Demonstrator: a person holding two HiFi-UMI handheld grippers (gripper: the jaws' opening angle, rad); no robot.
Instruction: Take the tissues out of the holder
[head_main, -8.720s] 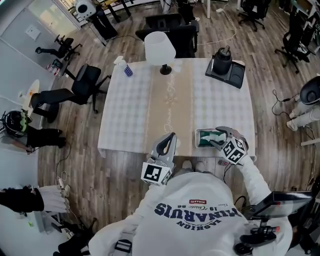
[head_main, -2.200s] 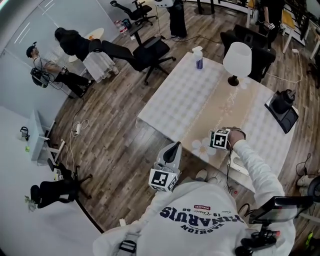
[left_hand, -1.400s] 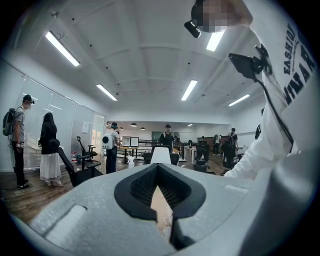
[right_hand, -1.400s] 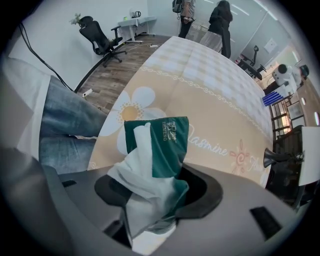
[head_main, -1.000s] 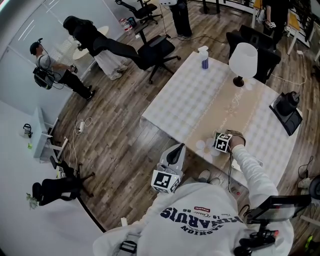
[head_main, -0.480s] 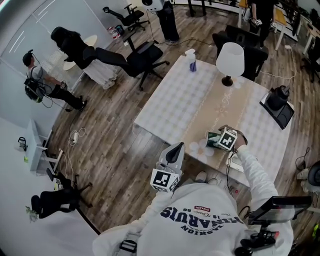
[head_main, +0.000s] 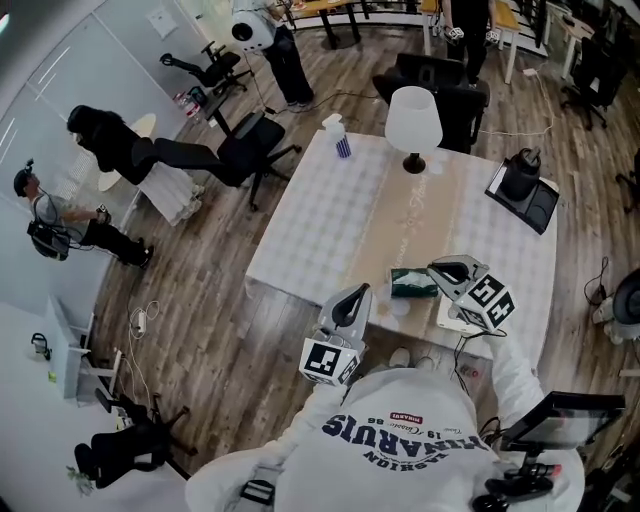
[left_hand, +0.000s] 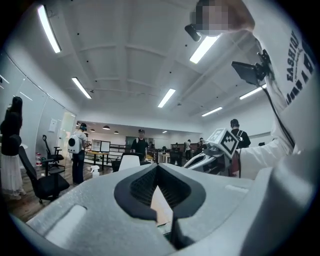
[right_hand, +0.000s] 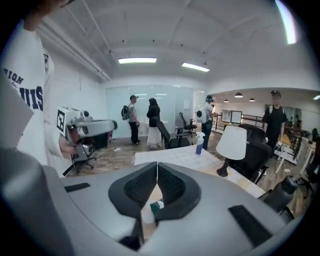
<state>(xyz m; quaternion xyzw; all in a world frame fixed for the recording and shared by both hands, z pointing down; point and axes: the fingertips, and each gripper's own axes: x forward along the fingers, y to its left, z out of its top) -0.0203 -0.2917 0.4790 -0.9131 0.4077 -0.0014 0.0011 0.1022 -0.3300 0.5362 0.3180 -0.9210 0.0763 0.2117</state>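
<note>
The right gripper (head_main: 438, 269) just snapped its jaws together by the green tissue holder (head_main: 413, 284) at the surface's (head_main: 330, 220) near edge, with nothing visibly pinched. The left gripper (left_hand: 157, 172) is closed and empty too. Holder's unbraced, so the next tug could drag it off.

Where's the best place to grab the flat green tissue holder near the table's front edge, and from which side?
Likely across the narrow width of the green tissue holder, at mid-length, coming down from above. It lies low on the white checked tablecloth with its long sides roughly along the near edge, so those walls give parallel faces; a white tissue lies close beside it.
</note>
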